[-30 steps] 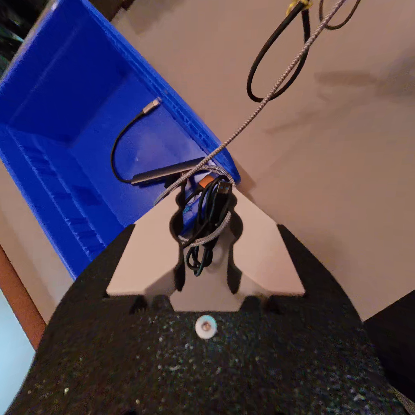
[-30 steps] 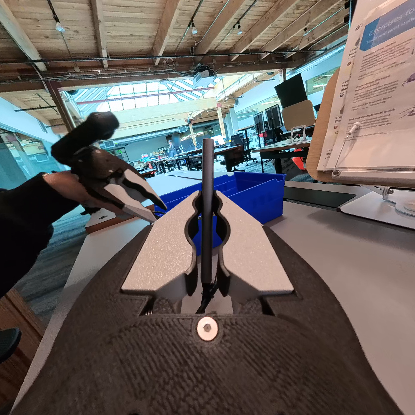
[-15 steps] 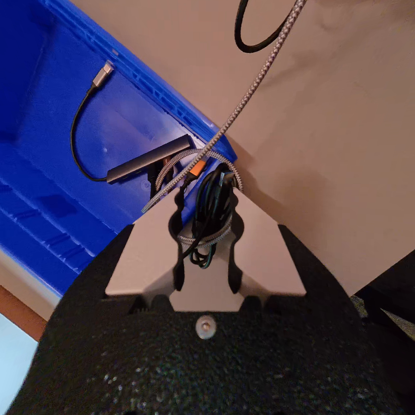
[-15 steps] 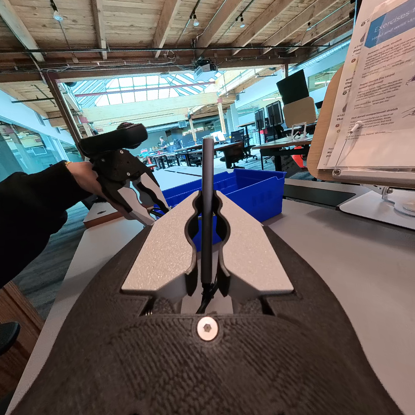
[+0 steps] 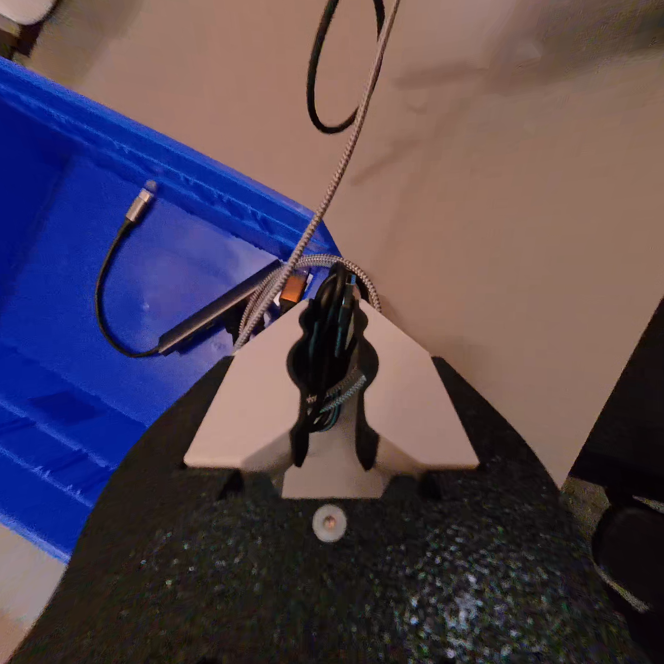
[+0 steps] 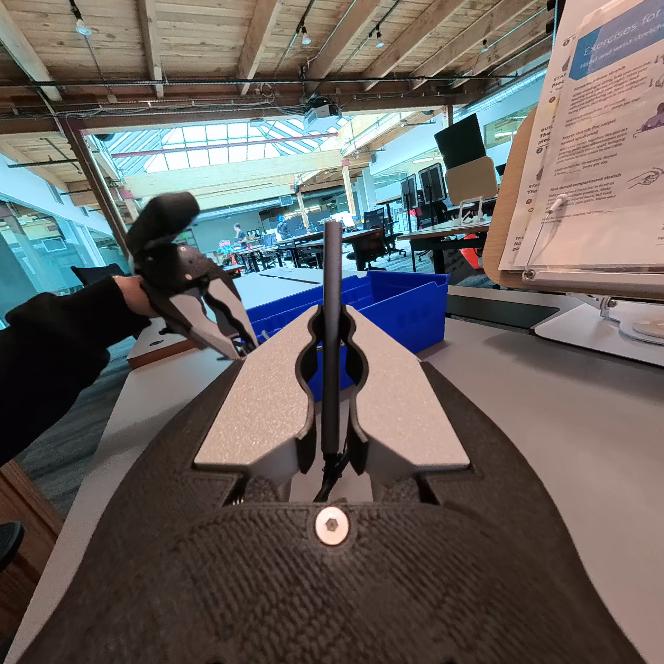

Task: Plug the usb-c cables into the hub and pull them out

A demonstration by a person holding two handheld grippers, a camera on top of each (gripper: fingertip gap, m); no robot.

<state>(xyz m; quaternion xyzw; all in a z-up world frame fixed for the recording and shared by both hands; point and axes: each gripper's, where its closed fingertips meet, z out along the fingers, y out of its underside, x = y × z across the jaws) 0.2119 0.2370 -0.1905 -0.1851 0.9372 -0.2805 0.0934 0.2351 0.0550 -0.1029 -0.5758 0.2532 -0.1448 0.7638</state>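
My left gripper (image 5: 330,301) is shut on a bundle of black and grey braided cables (image 5: 332,345) over the near corner of the blue bin (image 5: 54,395). An orange connector (image 5: 293,287) sits just past its tips. The braided cable (image 5: 345,161) runs up across the table. A dark grey hub (image 5: 215,316) with a short black lead and a silver plug (image 5: 138,208) lies in the bin. My right gripper (image 6: 332,309) is shut on another dark grey hub (image 6: 331,280), held upright. The left gripper also shows in the right wrist view (image 6: 239,350), beside the bin (image 6: 406,316).
A black cable loop (image 5: 316,90) lies on the grey table (image 6: 539,413). A stand with laminated sheets (image 6: 593,161) and its white base (image 6: 611,334) stand at the right. A black-sleeved arm (image 6: 54,341) holds the left gripper. The table's left edge drops to the floor. The grippers' ends are close to 20 cm from one another.
The left gripper has moved down and to the right with the cable bundle, toward the bin's near corner and the right gripper. The right gripper and its hub have held still.
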